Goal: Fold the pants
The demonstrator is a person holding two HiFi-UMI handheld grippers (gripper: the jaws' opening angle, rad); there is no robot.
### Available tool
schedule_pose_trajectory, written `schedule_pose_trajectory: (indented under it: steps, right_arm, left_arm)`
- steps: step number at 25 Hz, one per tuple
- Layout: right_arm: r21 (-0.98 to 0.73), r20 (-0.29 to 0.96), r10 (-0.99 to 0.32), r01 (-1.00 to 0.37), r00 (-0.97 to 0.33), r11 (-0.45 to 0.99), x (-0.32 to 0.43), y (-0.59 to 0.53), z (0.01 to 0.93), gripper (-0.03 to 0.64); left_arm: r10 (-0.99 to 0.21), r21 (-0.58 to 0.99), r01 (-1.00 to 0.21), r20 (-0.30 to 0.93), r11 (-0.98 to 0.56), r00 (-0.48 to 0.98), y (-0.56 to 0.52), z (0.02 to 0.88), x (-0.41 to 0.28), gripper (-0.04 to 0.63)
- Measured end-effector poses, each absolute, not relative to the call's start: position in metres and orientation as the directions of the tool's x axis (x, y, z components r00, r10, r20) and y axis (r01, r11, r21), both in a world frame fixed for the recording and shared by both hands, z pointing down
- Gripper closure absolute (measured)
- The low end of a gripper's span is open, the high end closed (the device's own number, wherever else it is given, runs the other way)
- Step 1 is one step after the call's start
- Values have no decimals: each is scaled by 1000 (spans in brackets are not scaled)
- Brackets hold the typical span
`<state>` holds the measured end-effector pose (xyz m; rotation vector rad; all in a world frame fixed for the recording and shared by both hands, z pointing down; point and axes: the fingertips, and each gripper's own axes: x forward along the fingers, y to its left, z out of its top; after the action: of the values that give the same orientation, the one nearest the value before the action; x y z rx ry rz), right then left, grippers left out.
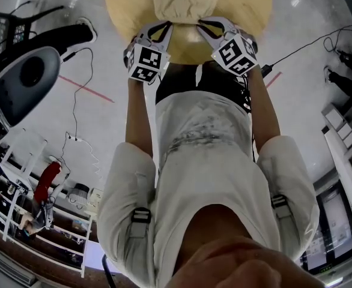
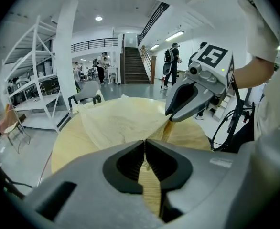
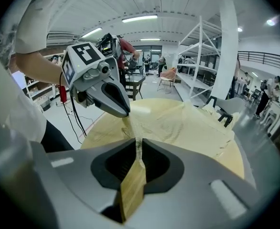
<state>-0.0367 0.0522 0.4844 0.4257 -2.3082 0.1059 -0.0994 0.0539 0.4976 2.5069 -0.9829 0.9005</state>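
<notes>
Pale yellow pants [image 1: 182, 2] lie on a round wooden table [image 1: 251, 8] in front of me. In the head view my left gripper [image 1: 158, 31] and right gripper [image 1: 208, 29] sit side by side at the cloth's near edge. Each is shut on a pinch of fabric. In the left gripper view the jaws [image 2: 145, 146] clamp a strip of the pants [image 2: 118, 123], with the right gripper [image 2: 171, 118] just to the right, its tip on the same edge. From the right gripper view its jaws [image 3: 138, 147] hold a fold of the pants [image 3: 188, 123], the left gripper [image 3: 125, 112] close ahead.
A dark rounded machine [image 1: 26, 77] and cables lie on the floor to the left. White shelving [image 2: 30, 94], a white pillar [image 2: 66, 56] and a staircase [image 2: 133, 66] stand beyond the table. Several people stand far back.
</notes>
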Motion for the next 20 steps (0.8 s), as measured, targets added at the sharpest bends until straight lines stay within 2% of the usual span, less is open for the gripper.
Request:
schedule_pose_trajectory:
  steps: [8,16,20]
  right_arm:
    - [36,736,-237,-314,-634,949,-38,46,498,569]
    - [17,736,-247,-347,-630,938,-44,33,505,569]
    - [12,730,-258,-365,-633,931,-44,21,506,569]
  left_arm:
    - [-479,13,-677,696,-736,534,54,520,-99,549]
    - [-435,46,-676,734,-735,522,67,548,-106,415]
    - [-426,47,-676,744,-735,515,64,556,-107,379]
